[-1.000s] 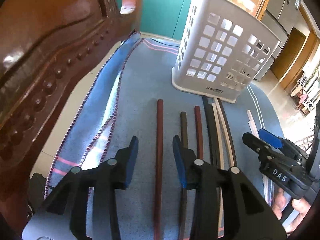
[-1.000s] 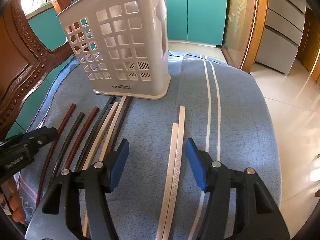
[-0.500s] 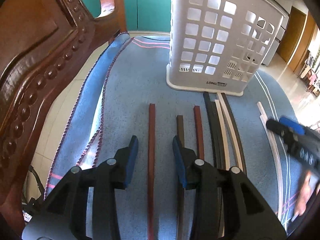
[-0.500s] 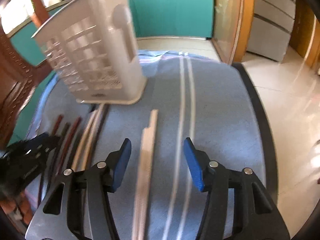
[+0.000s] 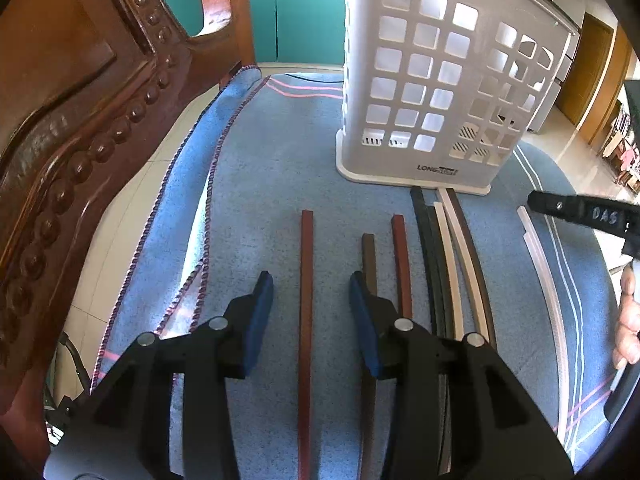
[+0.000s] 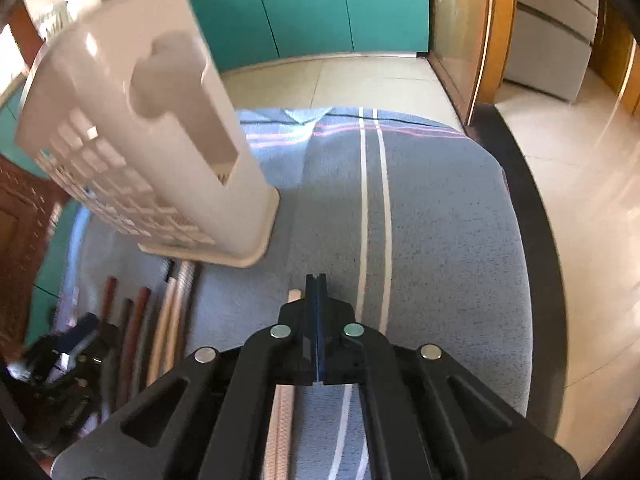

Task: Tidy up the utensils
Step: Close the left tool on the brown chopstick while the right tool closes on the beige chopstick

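Several chopsticks lie side by side on a blue cloth [image 5: 280, 152]. My left gripper [image 5: 310, 284] is low over them, its jaws opening, astride a red-brown chopstick [image 5: 306, 240] without touching it. A dark brown chopstick [image 5: 368, 248] and a red chopstick [image 5: 401, 248] lie just right of it, then black and cream ones [image 5: 448, 240]. My right gripper [image 6: 316, 280] is closing, its pads together with nothing seen between them. A white chopstick pair [image 6: 282, 416] runs beneath its left finger. A white slotted basket [image 5: 440, 80] stands upright behind the chopsticks.
A carved wooden chair back [image 5: 80, 120] rises close on the left of the cloth. The cloth's rounded edge [image 6: 516, 240] drops to a tiled floor on the right. Teal cabinets [image 6: 320, 8] stand behind. A hand [image 5: 630, 332] holds the right gripper.
The right gripper's jaws went from wide apart to closed, and it shifted right so the white chopsticks now lie under its left finger. The left gripper's jaws spread a little.
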`<state>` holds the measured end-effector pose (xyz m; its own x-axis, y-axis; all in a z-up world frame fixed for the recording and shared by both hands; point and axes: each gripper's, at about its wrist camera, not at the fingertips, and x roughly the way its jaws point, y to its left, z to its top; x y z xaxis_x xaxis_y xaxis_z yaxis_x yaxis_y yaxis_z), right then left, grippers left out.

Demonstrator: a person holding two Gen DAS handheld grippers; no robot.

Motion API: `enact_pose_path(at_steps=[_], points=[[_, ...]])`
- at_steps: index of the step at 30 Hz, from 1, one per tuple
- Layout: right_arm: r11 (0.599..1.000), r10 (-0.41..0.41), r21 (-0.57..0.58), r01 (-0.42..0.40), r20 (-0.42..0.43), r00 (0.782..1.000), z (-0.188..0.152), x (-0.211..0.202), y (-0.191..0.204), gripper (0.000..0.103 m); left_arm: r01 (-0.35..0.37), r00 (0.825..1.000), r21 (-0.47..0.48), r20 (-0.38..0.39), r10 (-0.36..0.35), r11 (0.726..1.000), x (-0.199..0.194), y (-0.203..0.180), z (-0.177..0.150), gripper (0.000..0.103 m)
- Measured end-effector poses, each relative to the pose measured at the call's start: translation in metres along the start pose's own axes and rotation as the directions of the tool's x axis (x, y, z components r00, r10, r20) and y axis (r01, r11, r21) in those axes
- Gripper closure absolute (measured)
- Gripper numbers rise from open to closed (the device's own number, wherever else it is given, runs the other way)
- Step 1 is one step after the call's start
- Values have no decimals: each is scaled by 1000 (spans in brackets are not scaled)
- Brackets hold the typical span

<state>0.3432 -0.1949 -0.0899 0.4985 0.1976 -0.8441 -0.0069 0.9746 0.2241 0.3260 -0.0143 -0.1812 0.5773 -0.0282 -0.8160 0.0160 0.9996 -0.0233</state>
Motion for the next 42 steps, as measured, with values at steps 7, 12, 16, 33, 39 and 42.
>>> enact_pose_path(at_steps=[7, 12, 16, 33, 39, 42], points=[[981, -112, -159, 108, -15, 994, -13, 12, 34, 83, -5, 1000, 10, 7, 5, 1000, -1, -3, -1, 59], [988, -100, -119, 98, -15, 995, -14, 5, 17, 95, -4, 1000, 11, 7, 4, 1000, -2, -6, -4, 59], [989, -112, -102, 110, -21, 993, -9, 3, 0, 94, -4, 1000, 10, 4, 4, 1000, -1, -2, -2, 59], [984, -98, -150, 94, -18, 995, -20, 4, 3, 95, -26, 1000, 62, 13, 25, 998, 6, -24, 18, 92], [986, -92, -145, 89, -17, 996, -17, 4, 1, 95, -12, 1000, 50, -4, 13, 999, 5, -23, 17, 95], [981, -109, -159, 106, -13, 994, -21, 1, 3, 95, -5, 1000, 52, -10, 5, 999, 4, -22, 16, 95]])
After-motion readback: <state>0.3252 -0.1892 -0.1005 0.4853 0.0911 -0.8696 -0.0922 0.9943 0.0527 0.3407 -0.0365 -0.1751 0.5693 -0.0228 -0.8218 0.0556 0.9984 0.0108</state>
